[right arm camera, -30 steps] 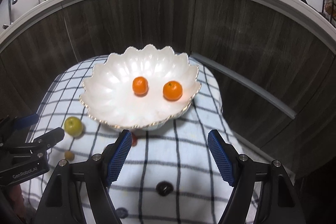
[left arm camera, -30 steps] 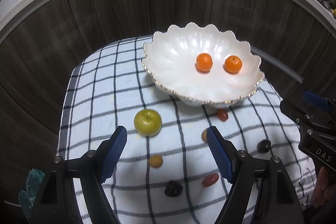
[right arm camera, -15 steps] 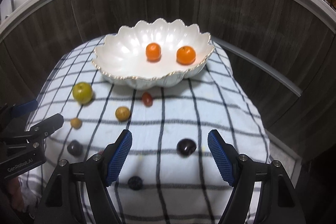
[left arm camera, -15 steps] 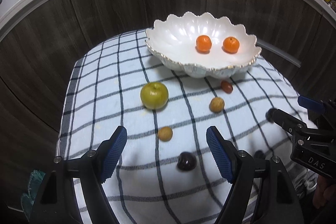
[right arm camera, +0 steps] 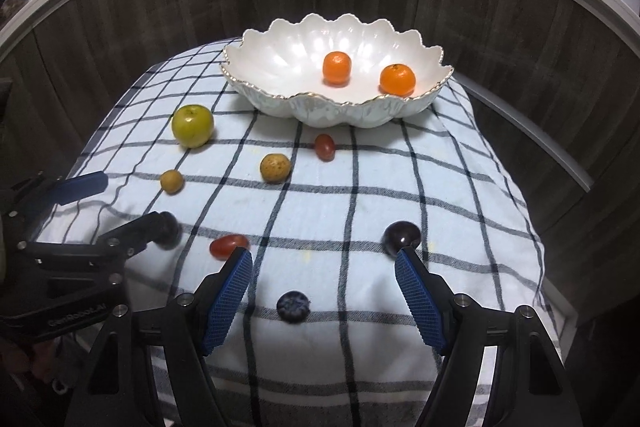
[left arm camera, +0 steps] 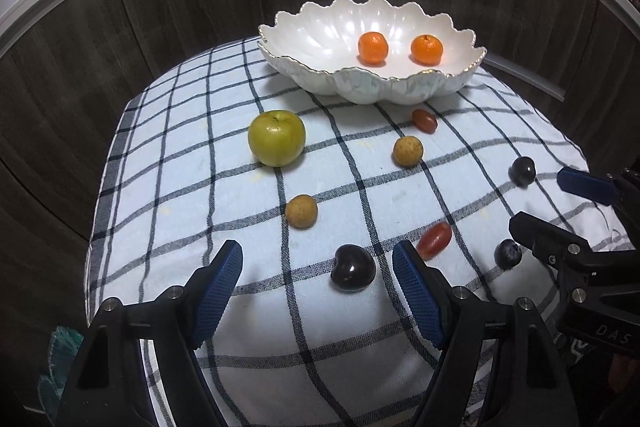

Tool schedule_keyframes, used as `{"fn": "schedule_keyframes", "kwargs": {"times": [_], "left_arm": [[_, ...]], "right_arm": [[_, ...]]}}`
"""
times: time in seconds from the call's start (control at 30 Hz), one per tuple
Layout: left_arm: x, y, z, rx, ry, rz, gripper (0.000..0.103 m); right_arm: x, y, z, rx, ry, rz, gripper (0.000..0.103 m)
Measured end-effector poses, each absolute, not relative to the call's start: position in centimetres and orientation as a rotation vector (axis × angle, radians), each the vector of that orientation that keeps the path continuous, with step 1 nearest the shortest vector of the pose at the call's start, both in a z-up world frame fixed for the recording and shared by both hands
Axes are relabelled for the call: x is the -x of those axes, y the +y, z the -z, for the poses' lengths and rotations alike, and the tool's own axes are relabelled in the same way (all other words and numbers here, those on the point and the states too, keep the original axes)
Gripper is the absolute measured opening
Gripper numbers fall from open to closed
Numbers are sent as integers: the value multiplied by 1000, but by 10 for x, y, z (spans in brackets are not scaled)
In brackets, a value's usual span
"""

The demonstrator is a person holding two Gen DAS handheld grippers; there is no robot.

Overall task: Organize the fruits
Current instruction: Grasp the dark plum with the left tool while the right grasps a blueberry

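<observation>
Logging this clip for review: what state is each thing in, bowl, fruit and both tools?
Bowl: upright, holds two oranges.
Oranges: in bowl, apart.
Apple: on cloth, upright.
Blueberry: on cloth, between right tool's fingers, untouched.
Left tool: open, empty.
Right tool: open, empty.

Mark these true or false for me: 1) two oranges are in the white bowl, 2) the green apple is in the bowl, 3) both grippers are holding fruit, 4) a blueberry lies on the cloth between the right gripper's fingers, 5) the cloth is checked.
1) True: two oranges sit in the white bowl.
2) False: the green apple lies on the checked cloth, left of the bowl.
3) False: the left gripper and right gripper are both open and empty.
4) True: the blueberry lies there, untouched.
5) True.
</observation>
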State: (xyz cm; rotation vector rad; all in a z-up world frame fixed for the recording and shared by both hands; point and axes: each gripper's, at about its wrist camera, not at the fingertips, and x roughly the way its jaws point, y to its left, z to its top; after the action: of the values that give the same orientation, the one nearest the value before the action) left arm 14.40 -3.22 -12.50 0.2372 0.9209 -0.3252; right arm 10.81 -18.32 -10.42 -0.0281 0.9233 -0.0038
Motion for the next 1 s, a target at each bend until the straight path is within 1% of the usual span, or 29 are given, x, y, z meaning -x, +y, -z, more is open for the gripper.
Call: {"fn": "schedule_keyframes", "kwargs": {"times": [0.07, 0.17, 0.3, 0.43, 0.53, 0.6, 0.7, 0.8, 0.87, 0.97, 1.0], "left_arm": [[-144, -34, 127, -243, 916, 331, 74], [-144, -36, 132, -246, 919, 339, 71], [-144, -38, 138, -247, 924, 344, 66], [-145, -39, 143, -243, 926, 350, 63], [-145, -41, 147, -247, 930, 351, 62], [-146, -41, 150, -244, 936, 353, 58], [-147, -41, 153, -243, 945, 357, 52], [-148, -41, 156, -237, 952, 362, 51], [-148, -41, 157, -234, 954, 365, 49], [-148, -41, 157, -225, 953, 369, 48], [-147, -41, 157, -223, 953, 370, 47]], "right_arm": [[-107, -182, 107, 24, 933, -9, 63], [-108, -181, 112, 21, 950, -24, 57], [-109, -181, 116, 15, 964, -33, 54], [-108, -181, 120, 17, 974, -37, 49], [-107, -179, 123, 20, 982, -48, 48], [-107, -177, 126, 25, 994, -58, 46], [-108, -177, 131, 19, 1015, -70, 40], [-109, -178, 135, 8, 1029, -73, 38], [-109, -178, 137, 3, 1036, -77, 30], [-110, -176, 140, 1, 1048, -90, 25], [-110, -176, 141, 0, 1051, -94, 24]]}}
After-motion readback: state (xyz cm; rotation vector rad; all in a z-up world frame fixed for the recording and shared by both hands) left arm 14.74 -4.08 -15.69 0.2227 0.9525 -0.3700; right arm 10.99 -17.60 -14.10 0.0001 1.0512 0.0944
